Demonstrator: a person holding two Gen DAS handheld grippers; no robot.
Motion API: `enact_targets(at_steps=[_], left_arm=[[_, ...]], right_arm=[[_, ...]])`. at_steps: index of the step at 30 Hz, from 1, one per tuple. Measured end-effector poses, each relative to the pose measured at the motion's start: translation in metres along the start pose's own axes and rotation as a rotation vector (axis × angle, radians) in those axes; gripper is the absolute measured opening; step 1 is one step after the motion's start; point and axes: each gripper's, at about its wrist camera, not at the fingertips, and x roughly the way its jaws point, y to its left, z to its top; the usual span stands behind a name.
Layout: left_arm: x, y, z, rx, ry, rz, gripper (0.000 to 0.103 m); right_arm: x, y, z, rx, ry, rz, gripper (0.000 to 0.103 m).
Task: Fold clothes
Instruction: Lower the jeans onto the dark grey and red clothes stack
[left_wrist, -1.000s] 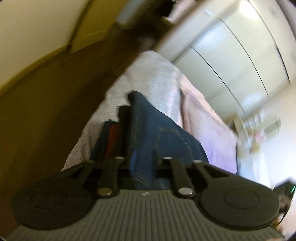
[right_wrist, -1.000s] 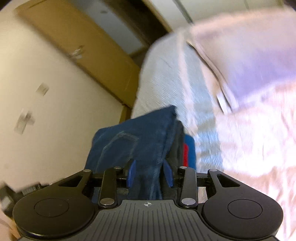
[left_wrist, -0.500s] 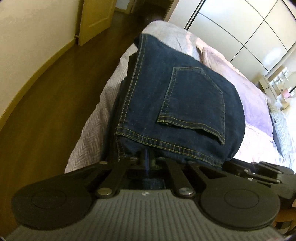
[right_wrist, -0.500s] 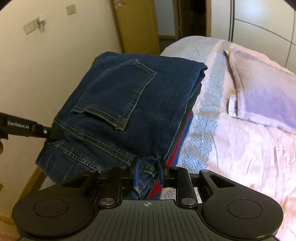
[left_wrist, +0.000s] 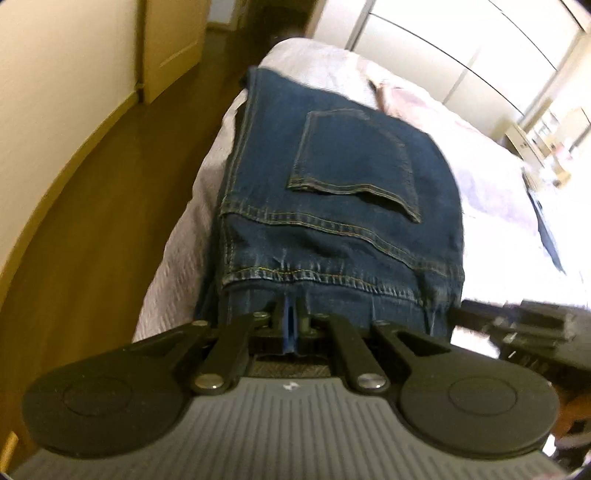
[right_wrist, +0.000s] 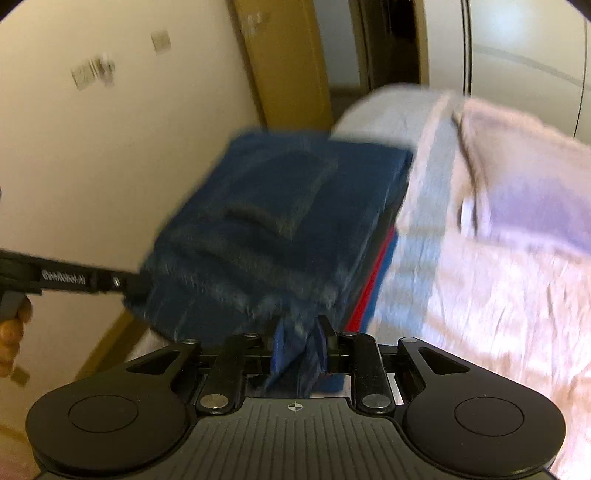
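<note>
The folded jeans (left_wrist: 332, 206) lie in a thick, flat bundle near the edge of the bed (left_wrist: 177, 258), with the back pocket (left_wrist: 354, 162) facing up. The cloth is dark blue denim, stiff and heavy, with yellow stitching along the seams. Under the jeans, at about 4 o'clock in the right view, a red and blue edge of another folded thing (right_wrist: 373, 280) peeks out.

The left hand-held gripper (left_wrist: 291, 321) is pinched almost fully shut on the near edge of the jeans, at 6 o'clock of the bundle. The right hand-held gripper (right_wrist: 299, 350) is narrow and clamps a bunched bit of the denim between its blue pads (right_wrist: 279, 347). In the left view it also shows at 4 o'clock.

The step in hand looks like setting the folded jeans down on the pile. Next, both grippers likely need to lower the bundle flat, let go, and pull back without dragging the fold open.

The bed cover is pale and woven with a zigzag feel. A soft pinkish pillow (right_wrist: 535, 184) lies at 2 o'clock. The floor (left_wrist: 92, 221) is brown wood.
</note>
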Motion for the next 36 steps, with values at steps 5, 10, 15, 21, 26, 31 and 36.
enact_targets(at_steps=[5,10,15,21,26,31,36], left_arm=[[-0.021,-0.012,0.022,0.030,-0.053,0.002,0.002],[-0.020,-0.008,0.047,0.028,-0.111,0.037,0.002],[-0.003,-0.018,0.069,0.077,-0.121,0.074,0.002],[0.044,-0.019,0.063,0.132,-0.047,0.144,0.002],[0.045,-0.011,0.070,0.111,-0.033,0.152,0.002],[0.032,-0.014,0.093,0.118,-0.087,0.107,0.002],[0.061,-0.018,0.114,0.146,-0.069,0.129,0.003]], right_arm=[[-0.011,0.005,0.017,-0.010,0.006,-0.009,0.023],[-0.025,-0.001,0.047,0.044,-0.086,-0.034,0.023],[-0.004,-0.011,0.072,0.053,-0.157,-0.077,0.023],[0.044,-0.036,0.067,0.096,-0.095,-0.102,0.023],[0.045,-0.050,0.073,0.114,-0.032,-0.043,0.023],[0.021,-0.065,0.092,0.179,-0.124,0.002,0.023],[0.048,-0.083,0.111,0.188,-0.093,-0.035,0.023]])
